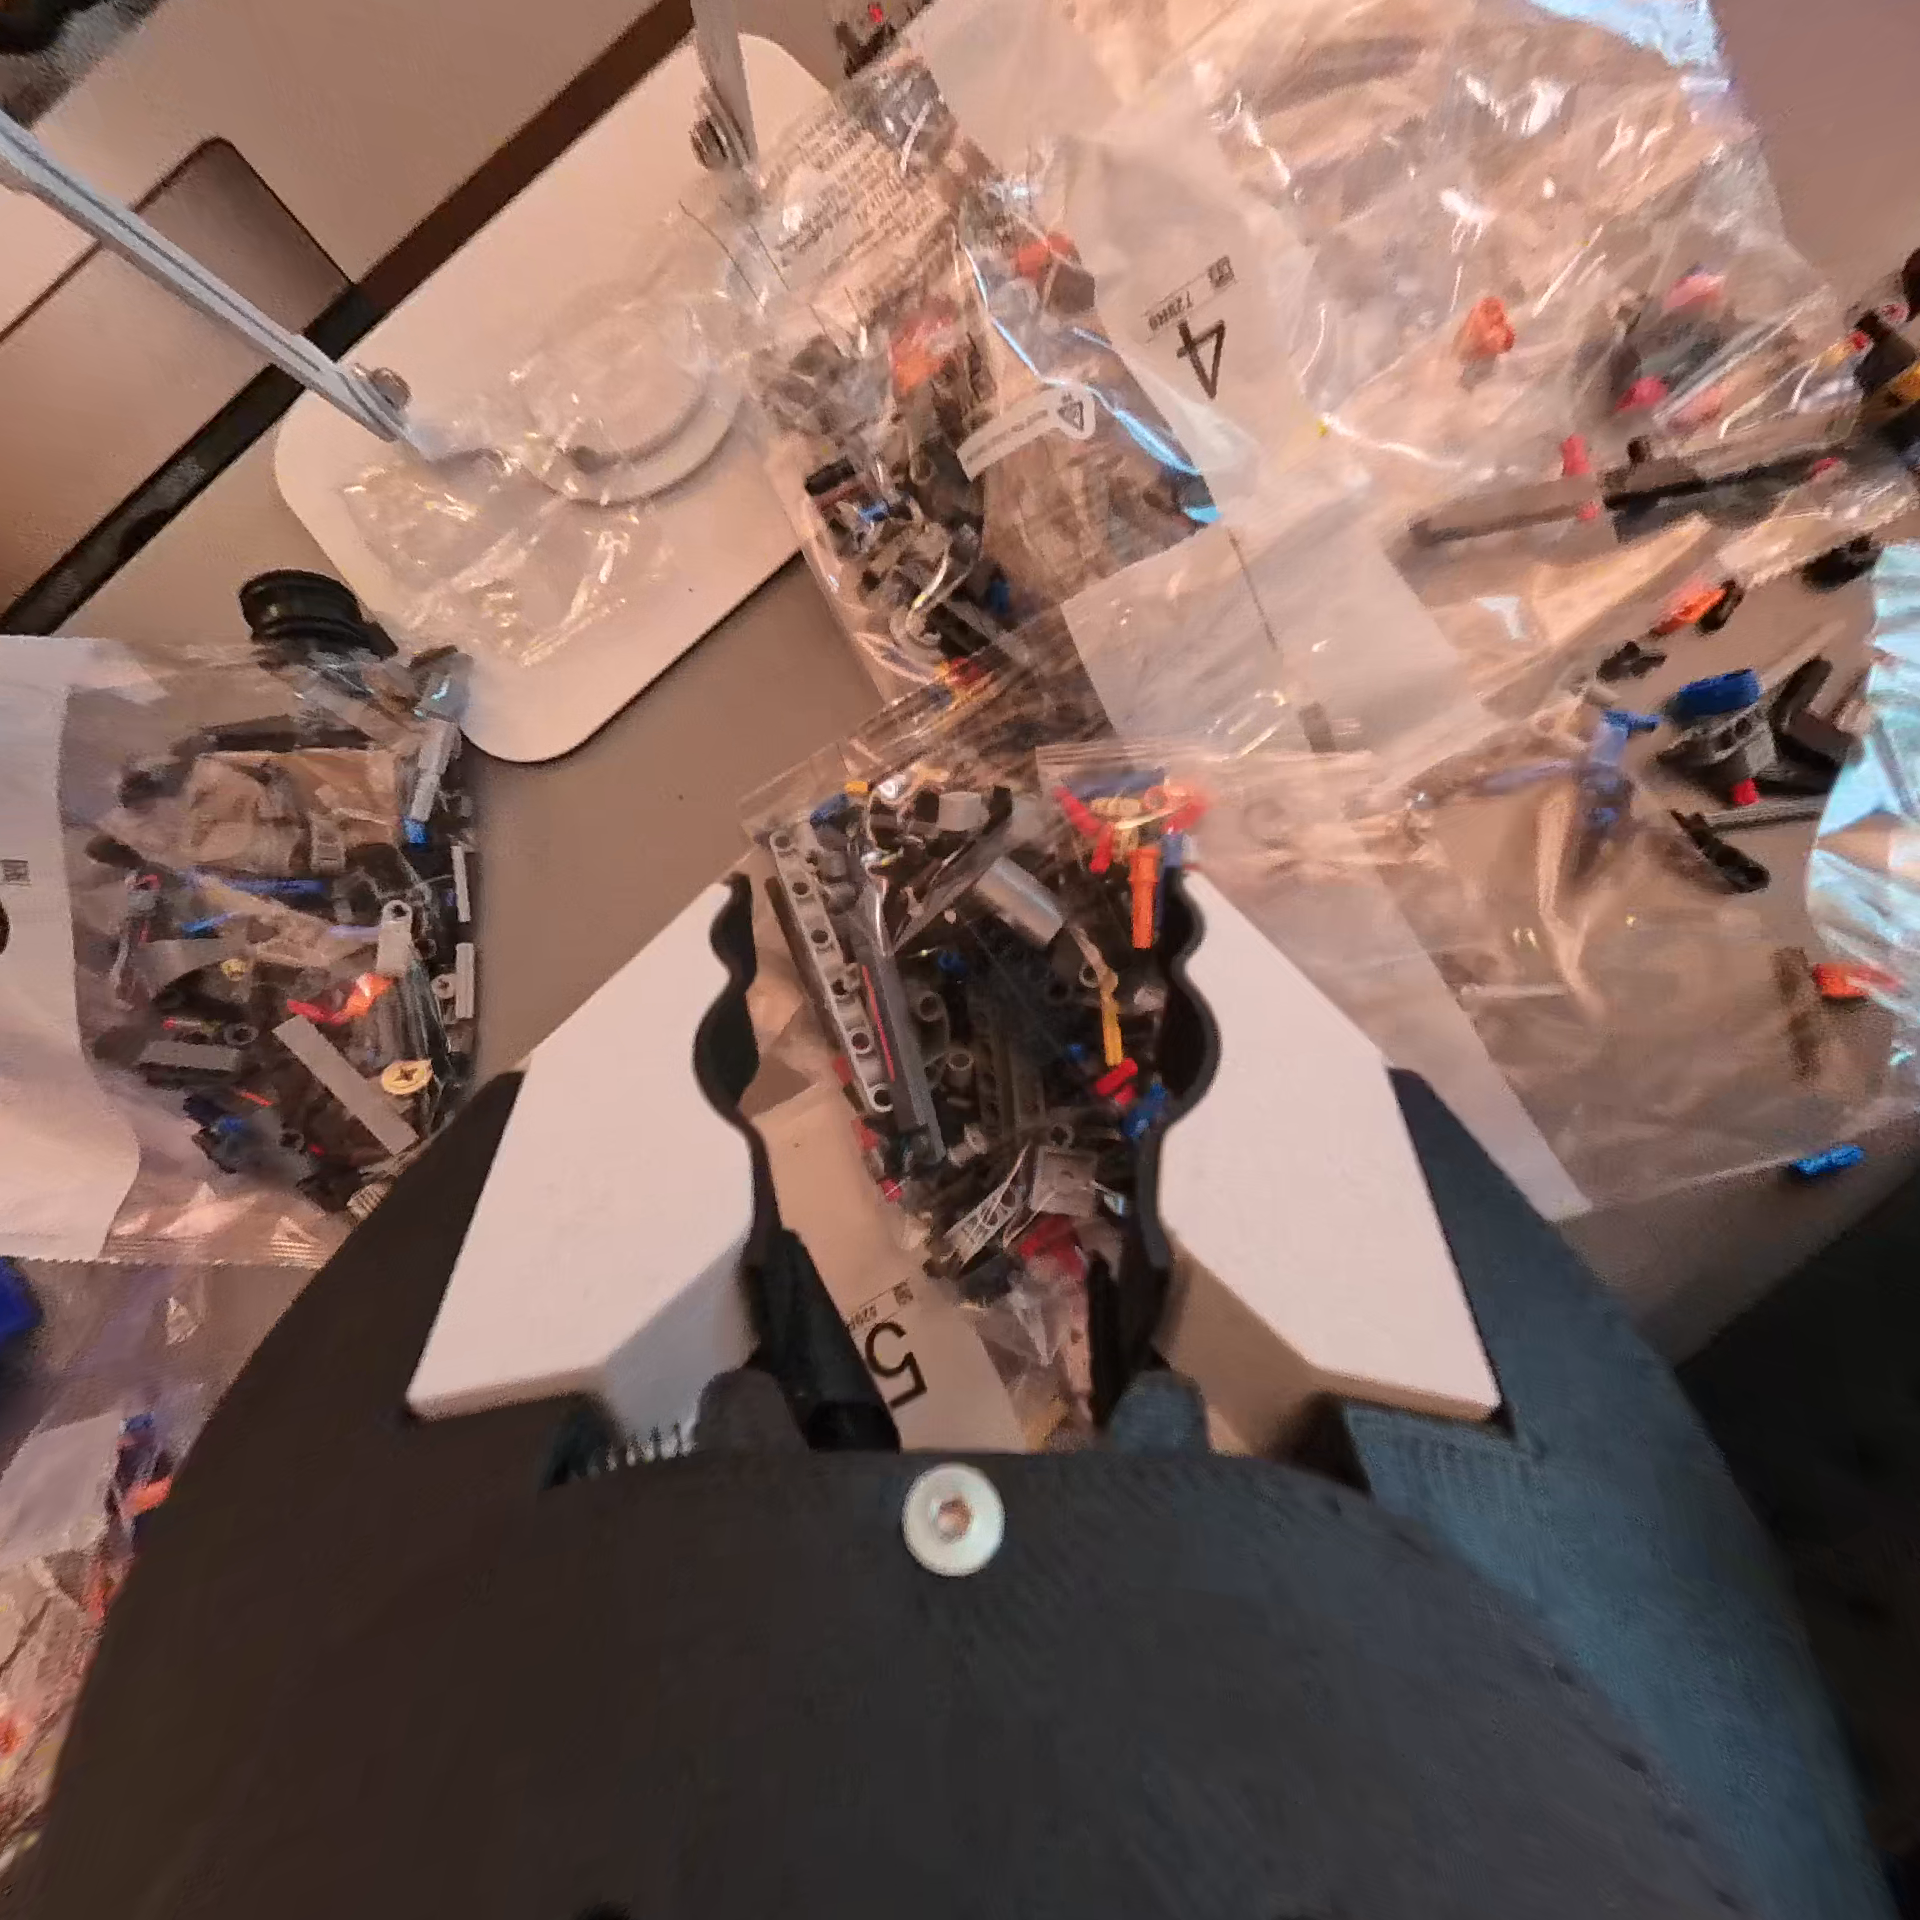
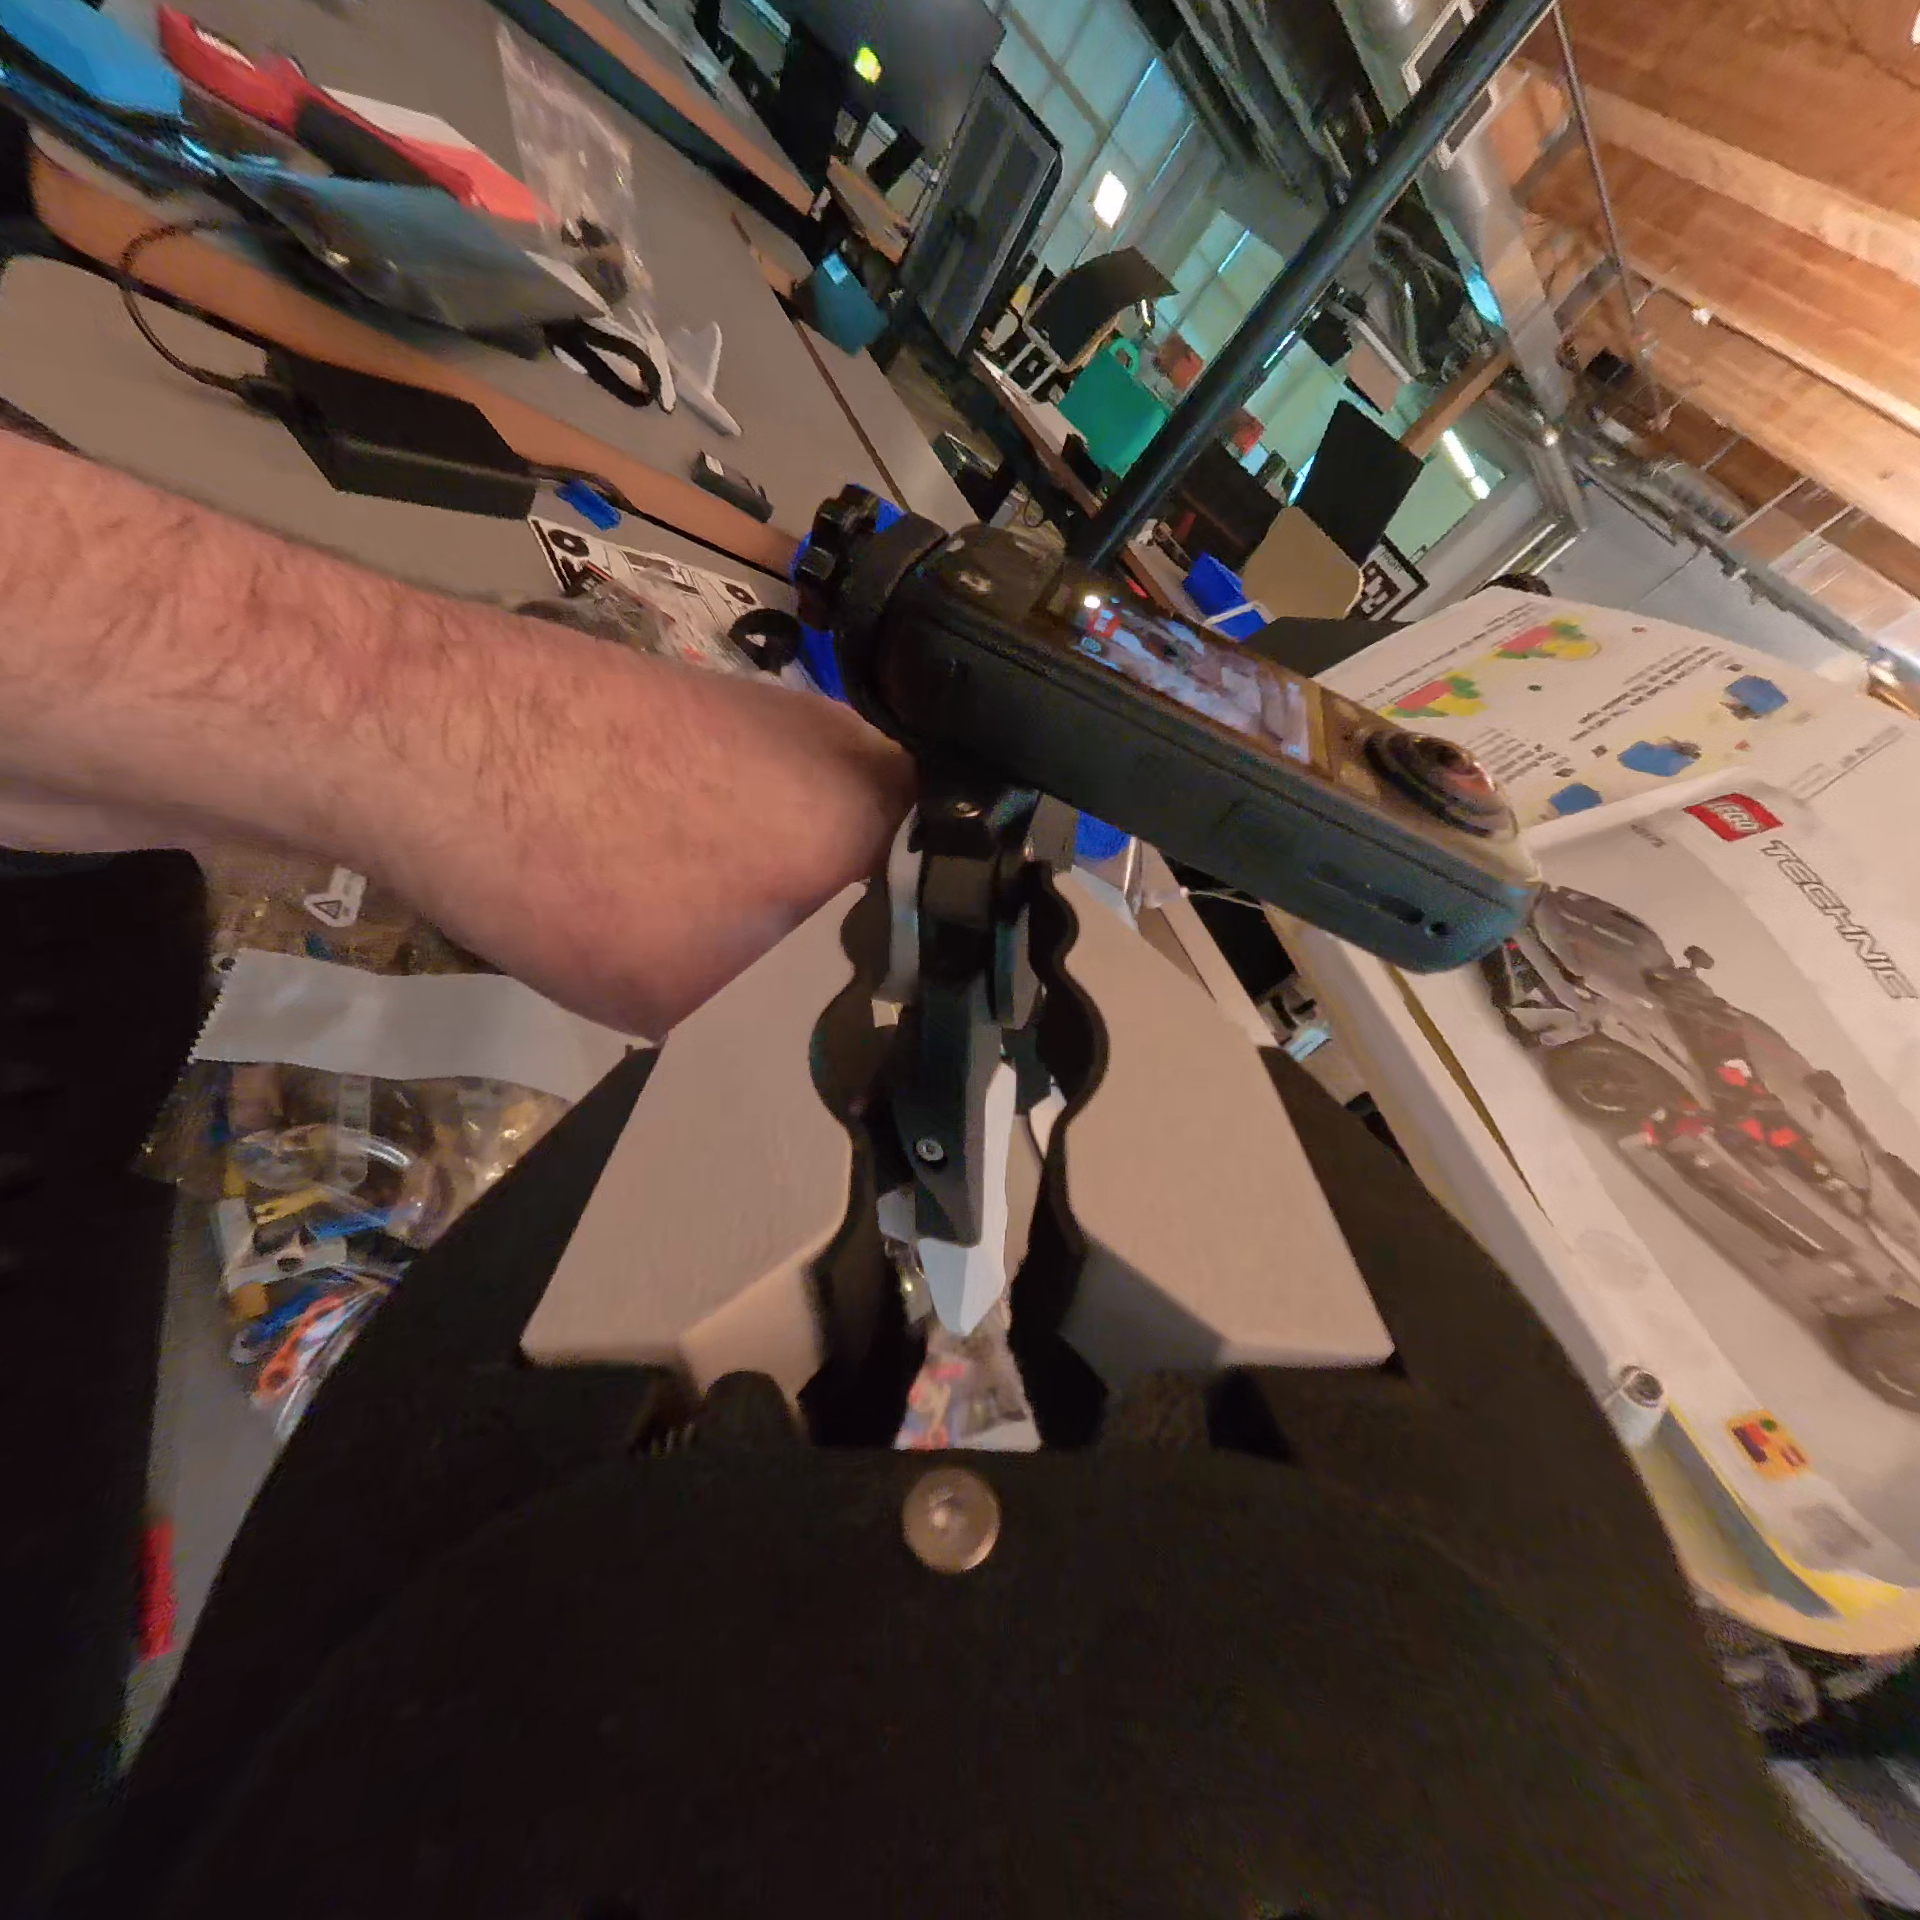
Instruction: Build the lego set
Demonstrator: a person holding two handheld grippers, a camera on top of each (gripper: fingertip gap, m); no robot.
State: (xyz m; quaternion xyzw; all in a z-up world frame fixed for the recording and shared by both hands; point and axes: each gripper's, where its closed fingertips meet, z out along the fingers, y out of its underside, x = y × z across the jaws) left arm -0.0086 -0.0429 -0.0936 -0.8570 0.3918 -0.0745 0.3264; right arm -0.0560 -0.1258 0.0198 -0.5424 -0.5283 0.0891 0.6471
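In the left wrist view, a clear bag of small Lego pieces (image 1: 966, 1039) lies between the fingers of my left gripper (image 1: 954, 894). The jaws stand wide apart; the bag touches the right finger (image 1: 1179, 997), and a gap shows at the left one. More bags of pieces lie to the left (image 1: 281, 935), behind (image 1: 935, 436) and to the right (image 1: 1558, 644). In the right wrist view, my right gripper (image 2: 956, 920) is partly open and holds nothing I can see. It looks at the left gripper's body (image 2: 956, 1091), its camera (image 2: 1195, 748) and a person's forearm (image 2: 468, 748).
A white stand base (image 1: 499, 644) with metal arms sits behind the bags. A black wheel part (image 1: 301, 613) lies by the left bag. The Lego box (image 2: 1662, 1091) stands at the right, another bag of pieces (image 2: 312, 1226) at the lower left, and cables and gear on the far desk. The grippers' ends are close to 15 cm from one another.
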